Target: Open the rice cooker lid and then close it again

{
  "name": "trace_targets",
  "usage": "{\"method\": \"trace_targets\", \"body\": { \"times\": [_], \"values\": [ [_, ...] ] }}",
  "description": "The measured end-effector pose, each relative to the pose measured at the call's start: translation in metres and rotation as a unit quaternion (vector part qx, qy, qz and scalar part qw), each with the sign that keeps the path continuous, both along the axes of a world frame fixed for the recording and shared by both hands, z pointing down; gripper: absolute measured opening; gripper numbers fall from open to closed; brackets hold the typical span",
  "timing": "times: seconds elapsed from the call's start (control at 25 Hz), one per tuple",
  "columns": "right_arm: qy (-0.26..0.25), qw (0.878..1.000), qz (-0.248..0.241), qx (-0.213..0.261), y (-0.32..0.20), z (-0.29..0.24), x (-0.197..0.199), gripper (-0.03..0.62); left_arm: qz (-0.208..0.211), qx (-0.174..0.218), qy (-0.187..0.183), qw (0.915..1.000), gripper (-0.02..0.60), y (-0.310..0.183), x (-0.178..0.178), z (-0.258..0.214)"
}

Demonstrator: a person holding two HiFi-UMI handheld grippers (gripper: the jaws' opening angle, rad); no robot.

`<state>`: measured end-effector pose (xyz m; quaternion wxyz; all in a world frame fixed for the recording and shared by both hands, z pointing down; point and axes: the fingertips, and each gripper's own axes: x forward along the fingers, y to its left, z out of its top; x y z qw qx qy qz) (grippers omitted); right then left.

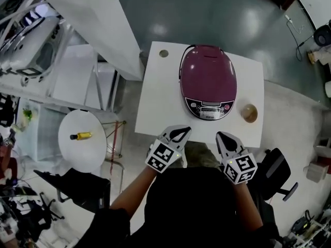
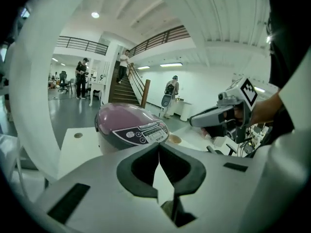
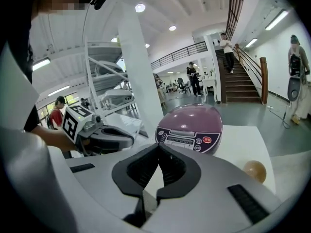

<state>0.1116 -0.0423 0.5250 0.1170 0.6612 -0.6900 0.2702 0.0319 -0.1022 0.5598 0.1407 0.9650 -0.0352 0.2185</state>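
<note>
A: What colour is the rice cooker (image 1: 208,79)?
B: Its lid is plum purple. The front panel is dark with a silver edge, and one button on it is red.
A: And the table (image 1: 152,107) under it?
B: Plain white. The small round thing (image 1: 250,112) beside the cooker is tan.
A: The tools?
B: The left gripper (image 1: 181,130) and right gripper (image 1: 223,137) are white with black pads. Their cubes (image 1: 165,156) carry black-and-white square markers. The floor (image 1: 232,14) is glossy grey-green.
</note>
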Motion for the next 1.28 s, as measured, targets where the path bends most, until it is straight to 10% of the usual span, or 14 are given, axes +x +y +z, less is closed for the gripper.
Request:
{"method": "trace_targets", "body": {
  "times": [0.44,1.28],
  "values": [
    [0.026,0.999,-0.03,-0.014,0.036,0.008,-0.042,-0.002,-0.055,-0.039,0.025,0.9974,0.005,0.051,-0.055,-0.005],
    [0.04,0.988,0.09,0.121,0.295,-0.053,0.057,-0.002,-0.171,0.083,0.045,0.9807,0.005,0.243,-0.062,-0.077]
  ]
}}
